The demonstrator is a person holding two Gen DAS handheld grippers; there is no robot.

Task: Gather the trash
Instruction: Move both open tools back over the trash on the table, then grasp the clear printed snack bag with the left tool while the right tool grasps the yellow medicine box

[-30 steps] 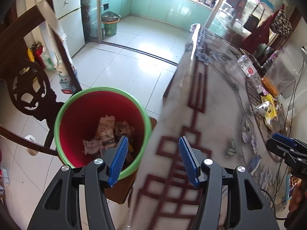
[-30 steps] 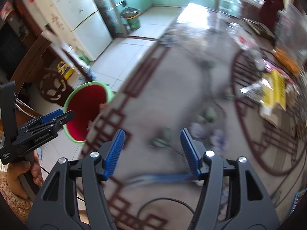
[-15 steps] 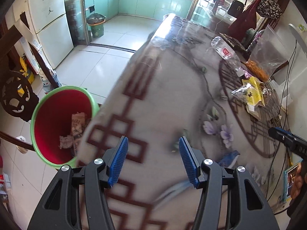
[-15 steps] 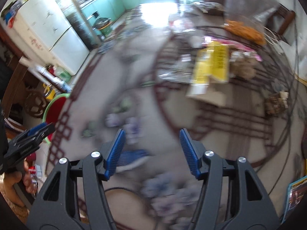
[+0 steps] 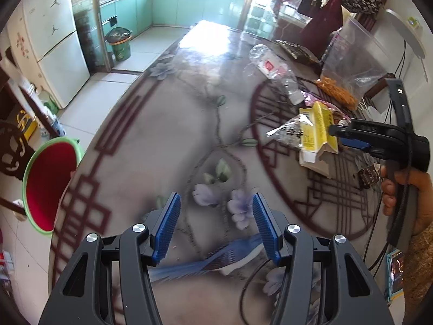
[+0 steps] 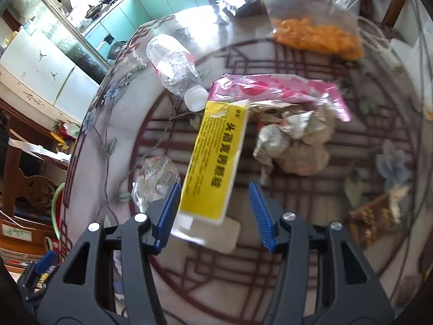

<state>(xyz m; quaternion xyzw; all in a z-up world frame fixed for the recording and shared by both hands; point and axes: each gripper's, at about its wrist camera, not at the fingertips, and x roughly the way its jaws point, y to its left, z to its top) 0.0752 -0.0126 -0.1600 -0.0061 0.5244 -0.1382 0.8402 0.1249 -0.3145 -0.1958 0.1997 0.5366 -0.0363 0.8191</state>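
Both grippers have swung from the red bin (image 5: 50, 187) to the littered tabletop (image 5: 162, 140).
Right gripper (image 6: 213, 203), angled steeply down, jaws just narrowed yet released, frames a flat yellow printed carton (image 6: 216, 159) without pressing it; crumpled paper wads (image 6: 295, 143) lie beyond. Left gripper (image 5: 216, 227) hangs unclenched, holding nothing.

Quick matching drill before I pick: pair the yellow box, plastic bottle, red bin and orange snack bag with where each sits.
1 yellow box
2 plastic bottle
3 red bin
4 orange snack bag

A on the floor, past the table edge
B far side of the table, in clear plastic
C lying on its side, cap toward the box
D right ahead of the right hand-held gripper

1-D, 2-C, 3-A, 4-B
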